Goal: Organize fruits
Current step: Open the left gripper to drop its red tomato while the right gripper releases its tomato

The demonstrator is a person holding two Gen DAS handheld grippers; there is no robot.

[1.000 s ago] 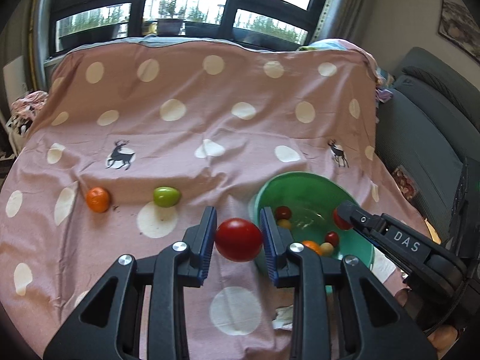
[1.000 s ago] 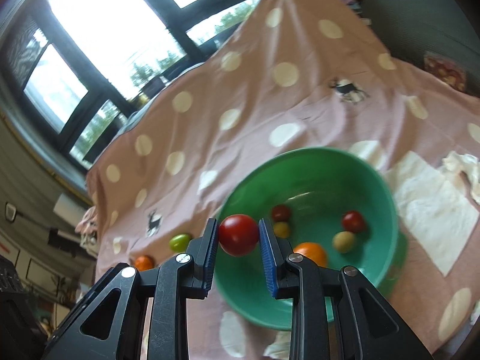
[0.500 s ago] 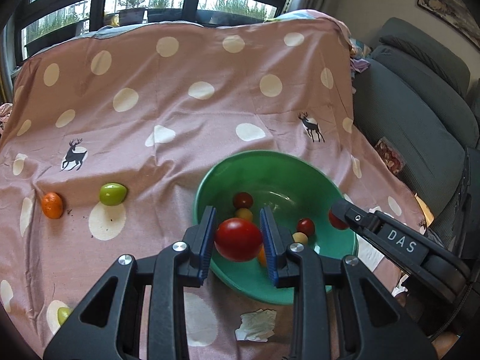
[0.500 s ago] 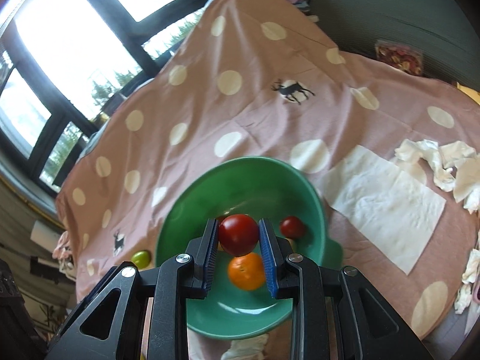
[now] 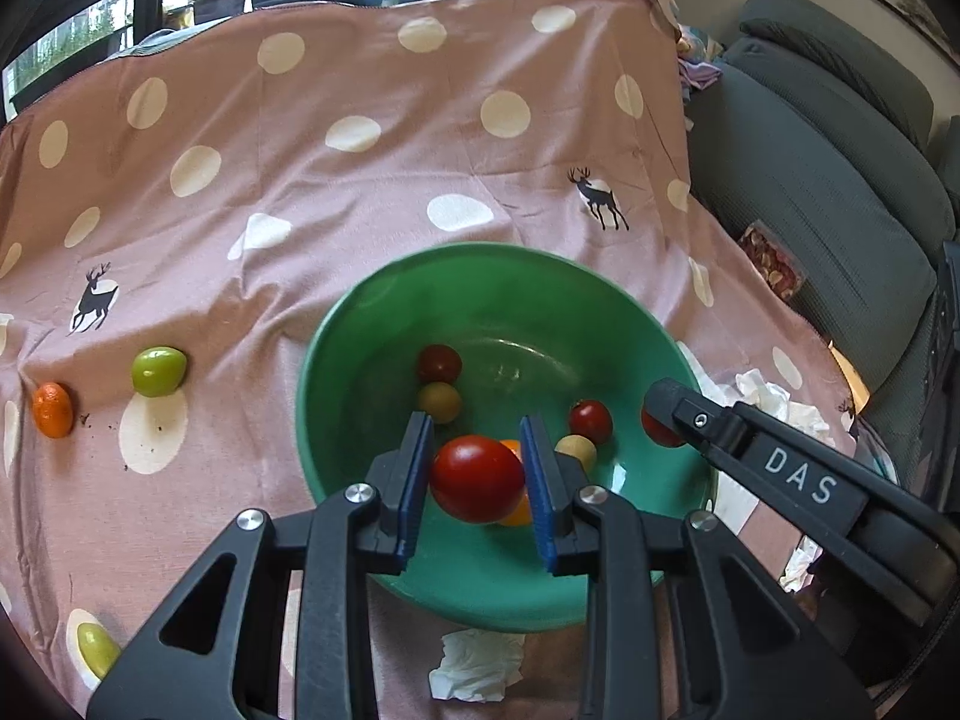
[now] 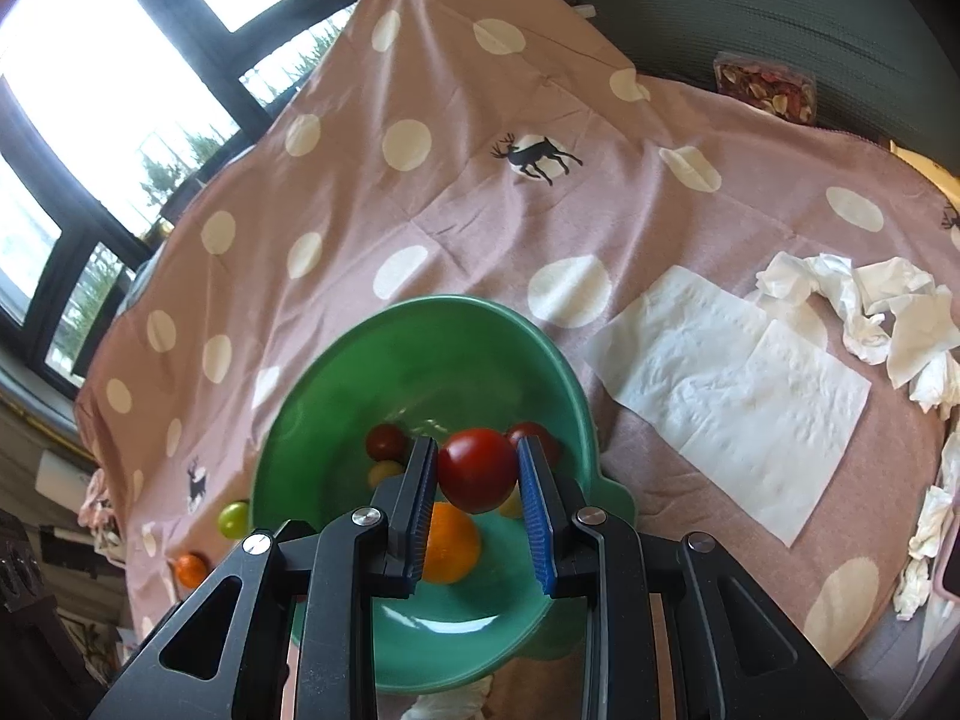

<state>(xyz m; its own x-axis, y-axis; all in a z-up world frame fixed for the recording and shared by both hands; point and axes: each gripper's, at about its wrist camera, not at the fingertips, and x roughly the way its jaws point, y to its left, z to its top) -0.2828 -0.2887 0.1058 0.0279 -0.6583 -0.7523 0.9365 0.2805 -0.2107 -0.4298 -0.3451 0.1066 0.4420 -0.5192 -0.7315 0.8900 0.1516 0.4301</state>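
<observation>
A green bowl point(image 5: 336, 360) sits on the pink dotted cloth and holds several small fruits, red, yellow and an orange one point(image 6: 450, 543). My left gripper point(image 5: 478, 438) is shut on a red tomato point(image 5: 477, 477) and holds it over the bowl's near side. My right gripper point(image 6: 477, 462) is shut on another red tomato point(image 6: 477, 468), also above the bowl point(image 6: 432, 330); it shows in the left wrist view point(image 5: 663, 417) at the bowl's right rim. A green fruit point(image 5: 157, 369), an orange fruit point(image 5: 53, 410) and a yellow-green fruit point(image 5: 96, 648) lie on the cloth to the left.
A flat paper towel point(image 6: 729, 384) and crumpled tissues point(image 6: 870, 312) lie right of the bowl. A crumpled tissue point(image 5: 474, 663) lies at the bowl's near edge. A grey sofa point(image 5: 828, 180) stands to the right, windows at the back.
Both grippers have moved over the bowl with their tomatoes. The left came from the cloth left of the bowl; the right moved further in over the bowl's middle.
</observation>
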